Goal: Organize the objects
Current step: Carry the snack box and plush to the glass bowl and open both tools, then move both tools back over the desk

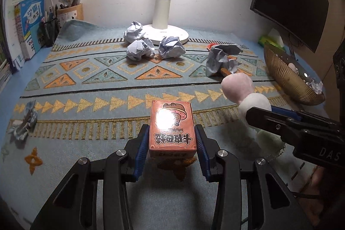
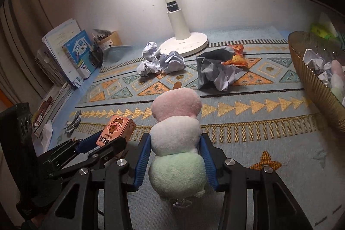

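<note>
Left gripper (image 1: pixel 172 139): blue pads pinching an orange box (image 1: pixel 172 126) by its two long sides; box lifted off the mat (image 1: pixel 86 87), its shadow under it, printed cartoon face up, glare on the lid.

Right gripper (image 2: pixel 175 156): pads clamped on a plush toy (image 2: pixel 175 135) around its white middle ball; pink ball at the far end, green ball nearest the camera. Toy held just right of the box, apart from it.

Mat: pale blue weave with orange and yellow triangle bands, covering the desk.

Lamp (image 1: pixel 165 14): white, round base at the back centre of the mat, lit.

Paper balls (image 1: pixel 140 47): three crumpled white wads, close together, in front of and beside the lamp base.

Grey paper (image 2: pixel 215 72): larger crumpled sheet right of the wads, an orange wrapper (image 2: pixel 236 57) lying against its far edge.

Bowl (image 1: pixel 286 77): ribbed, gold-brown, at the mat's right edge; crumpled paper and pale soft items inside.

Scrap (image 1: pixel 23 124): small crumpled piece at the mat's left edge.

Books (image 1: pixel 28 25): stacked upright against the left wall; a pen holder (image 1: pixel 50 29) and a brown box of pens beside them.

Monitor (image 1: pixel 289 3): dark screen, upper right.
</note>
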Tool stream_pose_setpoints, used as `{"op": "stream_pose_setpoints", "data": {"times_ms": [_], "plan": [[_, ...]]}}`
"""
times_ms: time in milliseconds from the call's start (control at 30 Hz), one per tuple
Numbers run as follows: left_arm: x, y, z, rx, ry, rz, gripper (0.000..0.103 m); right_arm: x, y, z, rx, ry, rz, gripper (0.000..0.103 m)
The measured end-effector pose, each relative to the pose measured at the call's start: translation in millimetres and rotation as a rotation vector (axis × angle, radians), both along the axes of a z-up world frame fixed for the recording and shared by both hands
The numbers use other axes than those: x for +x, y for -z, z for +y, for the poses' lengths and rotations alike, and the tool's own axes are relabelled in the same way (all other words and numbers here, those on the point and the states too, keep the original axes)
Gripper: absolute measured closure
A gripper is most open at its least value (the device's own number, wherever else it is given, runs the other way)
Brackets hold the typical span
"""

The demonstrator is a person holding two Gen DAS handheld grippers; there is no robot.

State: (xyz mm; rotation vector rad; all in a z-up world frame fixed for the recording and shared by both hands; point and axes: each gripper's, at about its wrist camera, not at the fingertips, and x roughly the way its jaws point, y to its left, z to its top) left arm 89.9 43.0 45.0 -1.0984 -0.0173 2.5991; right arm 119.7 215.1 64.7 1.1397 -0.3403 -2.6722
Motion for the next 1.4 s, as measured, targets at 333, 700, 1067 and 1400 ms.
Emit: {"op": "stream_pose_setpoints", "data": {"times_ms": [333,700,1067,1400], "plan": [[11.4,-66.6,60.4,0.079,0.122,0.143,0.065,31.9,-78.7,71.8,0.007,0.177,0.177,0.058],[-32.7,-113.3,190.7,0.182,0.354,0.21,0.065,54.6,-132.3,210.3,0.023,0.515,0.268,0.058],[-58.9,-82.9,277.9,0.183,0.452,0.159,0.048,25.9,-107.4,255.7,0.009,0.577,0.161,0.048],[-54.4,-70.0,253.2,0.189,0.431,0.092,0.047,37.1,-105.8,232.4,0.003,0.515,0.179,0.048]]}}
